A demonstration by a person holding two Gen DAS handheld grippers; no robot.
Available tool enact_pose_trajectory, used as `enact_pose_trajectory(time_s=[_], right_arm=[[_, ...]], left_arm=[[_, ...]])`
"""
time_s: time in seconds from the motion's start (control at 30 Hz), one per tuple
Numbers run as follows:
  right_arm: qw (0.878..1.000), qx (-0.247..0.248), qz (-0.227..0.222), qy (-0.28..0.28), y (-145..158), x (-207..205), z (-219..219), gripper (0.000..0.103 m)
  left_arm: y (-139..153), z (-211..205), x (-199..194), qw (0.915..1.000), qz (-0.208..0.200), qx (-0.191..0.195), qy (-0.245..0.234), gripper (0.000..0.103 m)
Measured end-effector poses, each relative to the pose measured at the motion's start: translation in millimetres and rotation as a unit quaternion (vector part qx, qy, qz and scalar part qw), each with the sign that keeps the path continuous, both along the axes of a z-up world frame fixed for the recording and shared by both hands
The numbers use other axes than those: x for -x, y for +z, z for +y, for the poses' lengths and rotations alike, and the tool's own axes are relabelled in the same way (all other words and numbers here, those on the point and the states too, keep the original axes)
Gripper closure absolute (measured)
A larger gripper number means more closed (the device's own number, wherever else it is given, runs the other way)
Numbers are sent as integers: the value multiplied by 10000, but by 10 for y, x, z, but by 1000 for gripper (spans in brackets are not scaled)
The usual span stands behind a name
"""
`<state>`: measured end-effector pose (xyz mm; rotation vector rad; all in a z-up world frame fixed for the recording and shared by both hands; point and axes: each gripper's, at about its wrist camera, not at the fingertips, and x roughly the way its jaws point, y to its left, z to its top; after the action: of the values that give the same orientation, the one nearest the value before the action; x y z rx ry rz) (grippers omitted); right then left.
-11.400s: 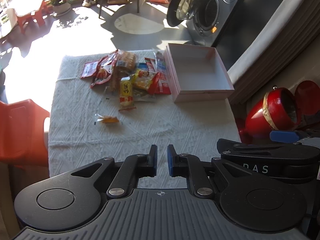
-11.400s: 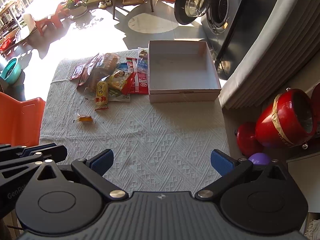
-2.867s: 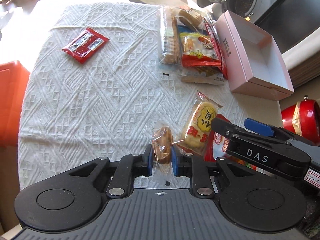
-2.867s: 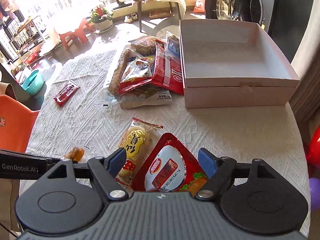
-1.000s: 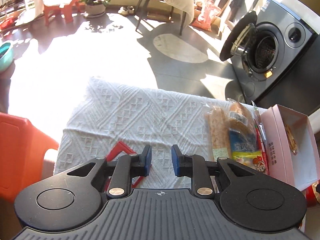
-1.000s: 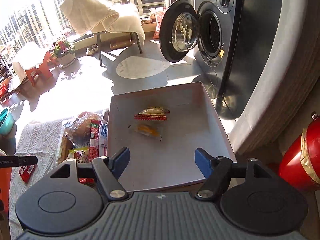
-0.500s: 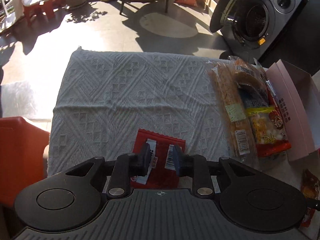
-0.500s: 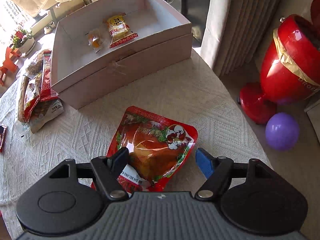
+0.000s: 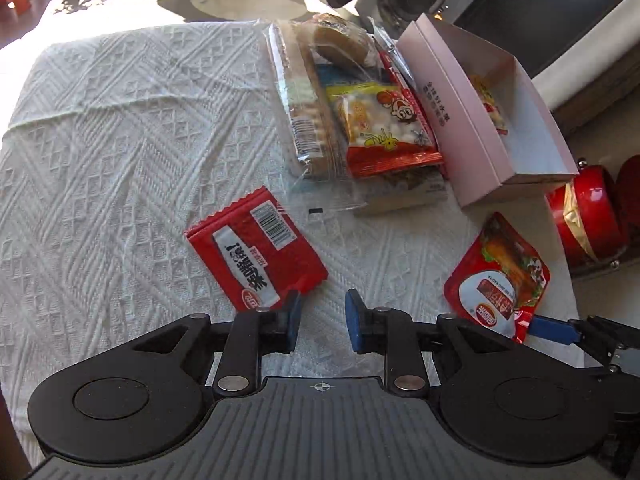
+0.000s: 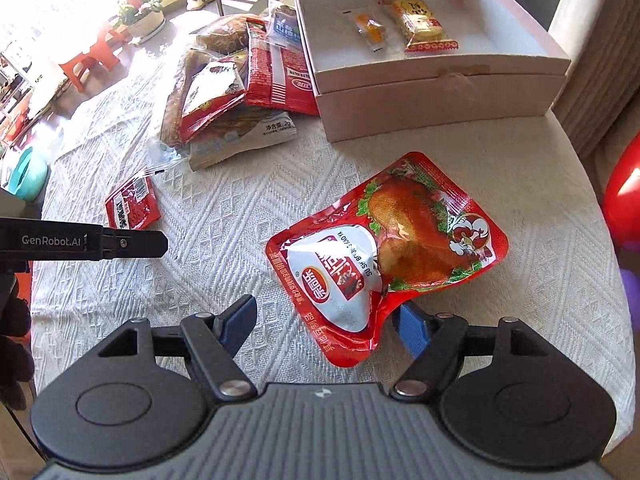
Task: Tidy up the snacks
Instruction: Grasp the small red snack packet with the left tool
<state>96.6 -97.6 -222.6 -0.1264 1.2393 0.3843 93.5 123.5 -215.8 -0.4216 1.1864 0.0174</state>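
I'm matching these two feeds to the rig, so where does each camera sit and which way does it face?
Left wrist: on the left claw, looking steeply down at the small red packet; its own open fingers show, plus the right claw's blue tip.
Right wrist: on the right claw, looking down at the chicken pouch between its open fingers; the left claw's arm shows.
Shared: both packets, snack pile, pink box.

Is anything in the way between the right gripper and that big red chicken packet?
Nothing visible is in the way. The right gripper is open, and the chicken packet lies flat on the white tablecloth with its near end already between the fingers. The box sits beyond it, with only bare cloth between.
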Motion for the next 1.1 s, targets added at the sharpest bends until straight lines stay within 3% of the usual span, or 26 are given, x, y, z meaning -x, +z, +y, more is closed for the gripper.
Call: enact_pose_trajectory(time_s=[0.13,0.23,0.37,0.5,0.67,0.73,0.8,0.87,0.97,1.07,1.1], right_arm=[[9987,233,-303,331,103,58,75,25],[9990,196,-311,241,143,40,75,25],[9989,242,-344,211,130,16,98,25],[9982,339,-432,245,144,32,58,25],[9988,330,-351,86,125,33,-54,24],[9988,353,-347,68,123,42,-79,24],[9987,367,-358,60,130,48,-103,24],[9986,386,-361,39,135,48,-136,24],[9985,418,-342,-9,125,33,-206,24],[9984,448,-331,-83,105,19,-277,24],[9985,451,-304,-113,92,13,-306,24]], left_arm=[[8,433,10,9920,223,80,1241,76],[-22,607,-101,9874,111,200,1566,76],[-80,570,-354,9957,-186,-319,849,76],[-119,436,-352,9994,-150,-207,214,75],[-68,82,-132,9990,-122,-235,-355,75],[10,-47,-45,9970,-156,-644,-401,75],[70,-177,8,9926,-292,-905,-761,75],[52,-341,2,9837,-240,-1087,-1414,75],[-49,-538,5,9616,-33,-1507,-2294,74],[-103,-725,10,9358,-10,-1795,-3035,57],[-113,-755,6,9313,22,-1788,-3174,45]])
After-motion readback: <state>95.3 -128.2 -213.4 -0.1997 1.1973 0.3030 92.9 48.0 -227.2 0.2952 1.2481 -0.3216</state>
